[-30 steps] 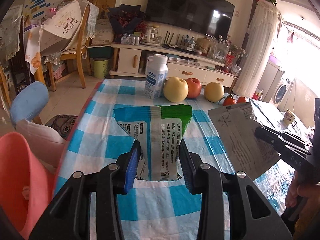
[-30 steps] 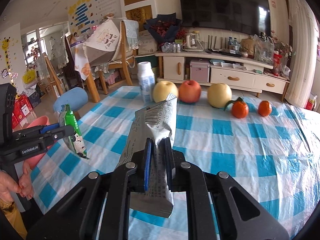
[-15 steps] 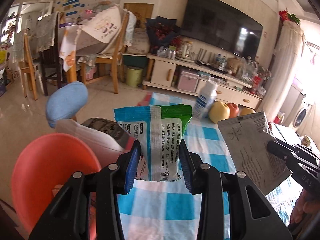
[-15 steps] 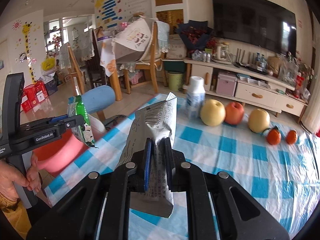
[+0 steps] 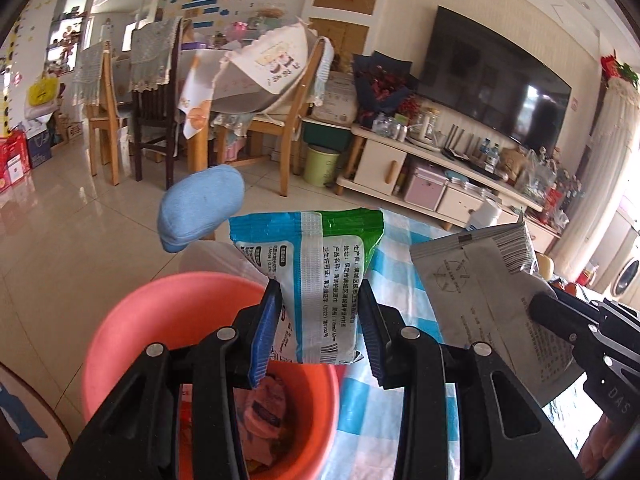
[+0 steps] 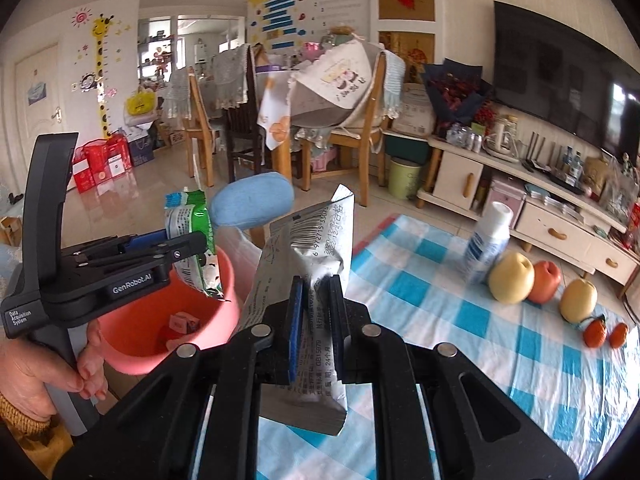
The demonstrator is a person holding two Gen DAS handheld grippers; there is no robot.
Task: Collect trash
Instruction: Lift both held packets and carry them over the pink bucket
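The left tool [image 5: 318, 330] is clamped on a green and blue packet [image 5: 310, 276]; its blue pads press the packet from both sides near the lower end, so the packet stands upright in front of the tool and most of it stays free above the pads. Just below and in front of this tool is the pink bucket [image 5: 132, 320], which stands on the floor beside the desk [image 5: 404, 256]; I judge the packet is held over the bucket's mouth so that it can fall inside when the pads part. Some small wrappers already lie at the bottom of the bucket, so the collecting seems partly done.

The right tool [image 6: 316, 312] is clamped on a grey paper wrapper [image 6: 308, 248]; the pads are nearly together, because the wrapper is thin and flat. The wrapper is above the edge of the desk, to the right of the bucket, not yet over it; it probably waits its turn behind the left tool's packet.

The packet is glossy plastic, green at the top corner and blue along the upper edge, white below with printed text and a barcode; it looks slightly puffed and creased. The wrapper is dull grey, crumpled, with a barcode at the top and small print lower down; its top corner is torn to a point.

Further ahead of the right tool, on the checked cloth of the desk, stand a white bottle [image 6: 488, 240] and some fruit [image 6: 540, 282]; these are not trash, I think.
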